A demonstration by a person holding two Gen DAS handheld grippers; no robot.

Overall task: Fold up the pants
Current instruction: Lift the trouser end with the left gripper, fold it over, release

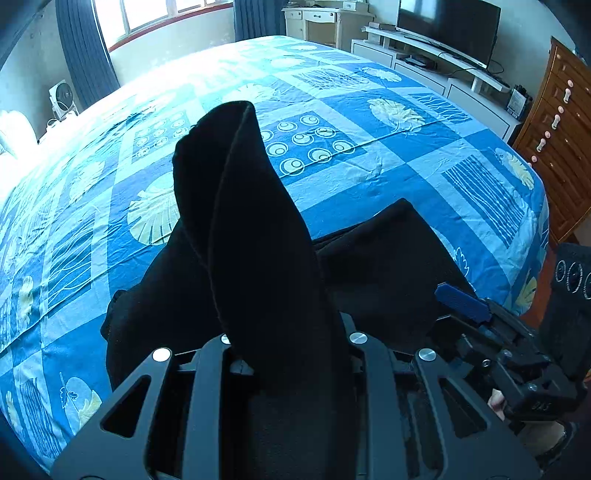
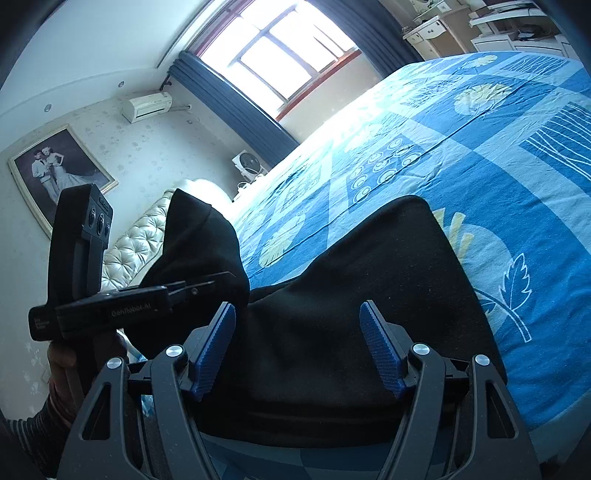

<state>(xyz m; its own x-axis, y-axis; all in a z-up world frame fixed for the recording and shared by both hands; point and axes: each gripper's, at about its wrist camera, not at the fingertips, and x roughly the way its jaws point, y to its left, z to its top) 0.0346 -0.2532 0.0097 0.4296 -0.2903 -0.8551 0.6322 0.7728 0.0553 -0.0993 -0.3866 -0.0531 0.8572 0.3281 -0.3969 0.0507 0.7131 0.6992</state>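
The black pants (image 1: 384, 266) lie on the blue patterned bed sheet (image 1: 332, 177) near its front edge. One part of them (image 1: 240, 206) is lifted and drapes over my left gripper (image 1: 290, 328), which is shut on the cloth; its fingertips are hidden under it. In the right wrist view the left gripper (image 2: 221, 277) shows at the left with the raised fold (image 2: 199, 236) in its jaws. My right gripper (image 2: 297, 347) stands open just above the flat part of the pants (image 2: 369, 266), blue pads (image 2: 212, 347) apart with nothing pressed between them.
A TV (image 1: 447, 26) on a white cabinet (image 1: 417, 66) and a wooden dresser (image 1: 557, 140) stand past the bed's far and right sides. The padded headboard (image 2: 129, 251) and a fan (image 2: 247, 162) are at the left. A hand (image 2: 62, 365) holds the left gripper.
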